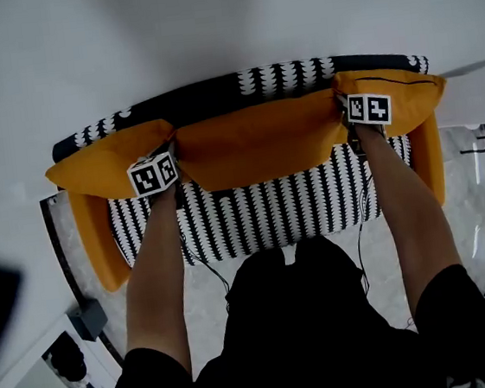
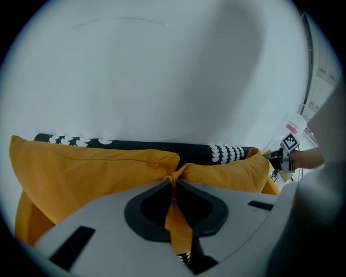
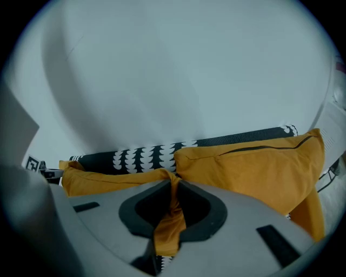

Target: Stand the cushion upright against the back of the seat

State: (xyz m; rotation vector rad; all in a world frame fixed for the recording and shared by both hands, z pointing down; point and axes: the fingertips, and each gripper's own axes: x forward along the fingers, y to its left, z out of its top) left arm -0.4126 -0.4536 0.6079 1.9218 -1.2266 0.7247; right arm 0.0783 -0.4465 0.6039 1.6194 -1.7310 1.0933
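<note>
A long orange cushion stands on edge along the black-and-white patterned sofa back, above the striped seat. My left gripper is shut on its upper left corner, and a fold of orange fabric runs between the jaws. My right gripper is shut on the upper right corner, with fabric pinched the same way. In the left gripper view the held cushion stretches right toward the other gripper. In the right gripper view the cushion stretches left.
A second orange cushion leans at the sofa's left end and a third, with a zip, at the right end. Orange armrests close both sides. A white wall rises behind. A dark box sits on the floor at the left.
</note>
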